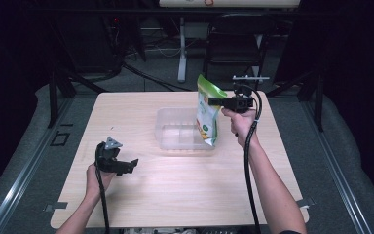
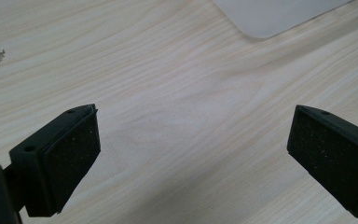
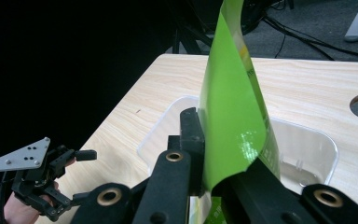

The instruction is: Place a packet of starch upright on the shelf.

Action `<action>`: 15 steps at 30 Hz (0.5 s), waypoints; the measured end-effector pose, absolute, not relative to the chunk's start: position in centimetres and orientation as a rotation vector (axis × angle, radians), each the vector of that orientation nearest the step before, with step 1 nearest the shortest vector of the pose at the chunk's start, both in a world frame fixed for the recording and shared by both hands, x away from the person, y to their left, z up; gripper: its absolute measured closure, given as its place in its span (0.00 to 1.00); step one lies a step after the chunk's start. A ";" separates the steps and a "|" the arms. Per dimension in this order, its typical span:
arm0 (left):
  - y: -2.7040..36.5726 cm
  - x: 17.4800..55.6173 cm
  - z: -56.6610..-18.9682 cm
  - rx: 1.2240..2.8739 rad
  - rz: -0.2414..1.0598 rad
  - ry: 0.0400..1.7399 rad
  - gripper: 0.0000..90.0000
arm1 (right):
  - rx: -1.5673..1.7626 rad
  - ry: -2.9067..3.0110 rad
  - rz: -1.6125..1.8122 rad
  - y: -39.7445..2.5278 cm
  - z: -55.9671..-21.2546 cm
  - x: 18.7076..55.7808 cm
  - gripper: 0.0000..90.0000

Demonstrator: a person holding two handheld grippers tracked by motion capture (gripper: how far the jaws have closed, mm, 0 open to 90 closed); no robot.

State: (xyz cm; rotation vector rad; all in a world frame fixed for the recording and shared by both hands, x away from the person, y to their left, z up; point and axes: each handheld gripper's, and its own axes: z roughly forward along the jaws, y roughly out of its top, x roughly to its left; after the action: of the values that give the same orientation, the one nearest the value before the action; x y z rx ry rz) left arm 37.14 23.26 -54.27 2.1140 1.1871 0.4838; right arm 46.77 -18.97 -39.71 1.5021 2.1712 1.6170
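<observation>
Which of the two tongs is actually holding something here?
The right tongs, shut on the green pouch above the clear container. The left tongs are open over bare table.

Pale, light-wood table (image 1: 175,190) with fine straight grain and a few darker wavy streaks. Clear, colourless plastic container (image 1: 175,127), slightly frosted white at the rims. Bright green pouch (image 1: 207,112), glossy, with a white front panel, yellow-orange patches and a small round green mark low down; plain green on the side seen in the right gripper view (image 3: 230,107). Black right gripper (image 1: 219,101), black cable, brass-coloured rings at the pivots. Black left gripper (image 1: 129,165) with matt, faintly speckled black pads (image 2: 70,156) and a grey three-cornered plate with dark dots. Grey carpet beyond, black chair (image 1: 236,41), white post (image 1: 182,48).
</observation>
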 end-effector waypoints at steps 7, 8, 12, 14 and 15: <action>23.2 37.1 -54.3 2.112 0.491 1.186 0.03 | 1.495 2.174 1.582 -18.5 -40.1 47.5 1.00; 23.2 37.1 -54.3 2.110 0.492 1.186 0.03 | 1.493 2.179 1.580 -18.3 -40.5 47.7 1.00; 23.2 37.1 -54.3 2.111 0.493 1.187 0.03 | 1.502 2.173 1.575 -18.1 -41.0 48.1 1.00; 23.2 37.1 -54.3 2.111 0.491 1.187 0.03 | 1.493 2.174 1.560 -18.0 -41.2 48.2 1.00; 23.3 37.2 -54.3 2.116 0.480 1.188 0.03 | 1.497 2.170 1.561 -18.0 -41.4 48.2 1.00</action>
State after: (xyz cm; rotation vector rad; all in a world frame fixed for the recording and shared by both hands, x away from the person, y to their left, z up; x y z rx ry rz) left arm 37.15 23.26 -54.30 2.1158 1.1879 0.4802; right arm 48.24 -17.97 -41.37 1.4965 2.1702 1.5614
